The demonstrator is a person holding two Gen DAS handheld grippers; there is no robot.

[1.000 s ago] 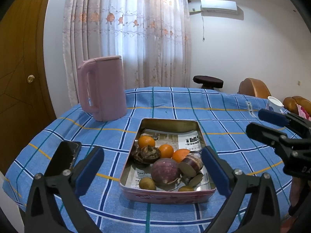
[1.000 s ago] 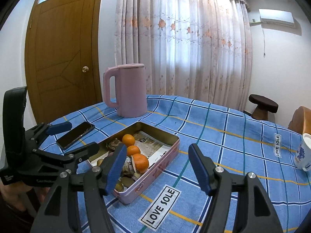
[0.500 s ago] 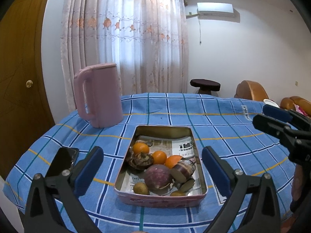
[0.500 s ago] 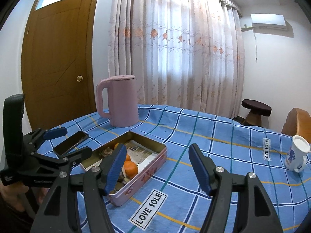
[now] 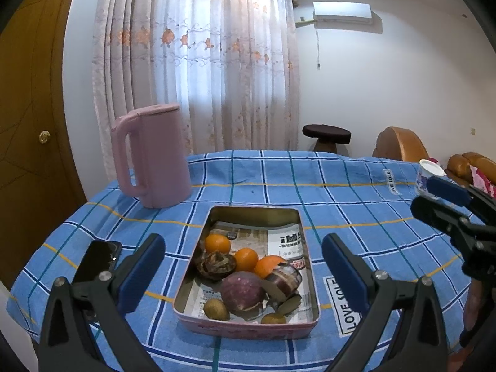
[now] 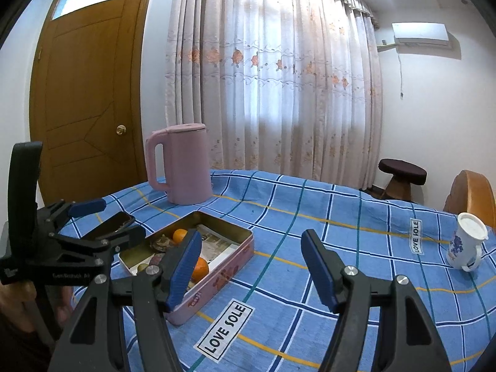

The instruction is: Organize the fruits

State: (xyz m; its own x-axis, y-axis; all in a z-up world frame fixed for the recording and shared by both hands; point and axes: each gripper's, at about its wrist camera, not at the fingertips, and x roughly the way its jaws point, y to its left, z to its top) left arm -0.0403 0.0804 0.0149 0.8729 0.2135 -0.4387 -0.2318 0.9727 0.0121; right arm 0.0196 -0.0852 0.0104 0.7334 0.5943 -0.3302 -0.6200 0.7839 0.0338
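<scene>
Both your left gripper (image 5: 241, 266) and right gripper (image 6: 251, 266) hang spread apart and empty. The fruits (image 5: 245, 276) lie crowded at the near end of the tin (image 5: 214, 214); a wide grab may bruise neighbours.

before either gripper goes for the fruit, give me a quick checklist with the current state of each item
1. Left gripper open and empty: ok.
2. Right gripper open and empty: ok.
3. Pink rectangular metal tin flat on the blue checked tablecloth, fruit inside: ok.
4. Small orange citrus fruits uncovered and graspable: ok.
5. Separate container to sort fruit into: cannot tell, none shows.
6. Black phone and pink plastic kettle apart from the tin: ok.
</scene>
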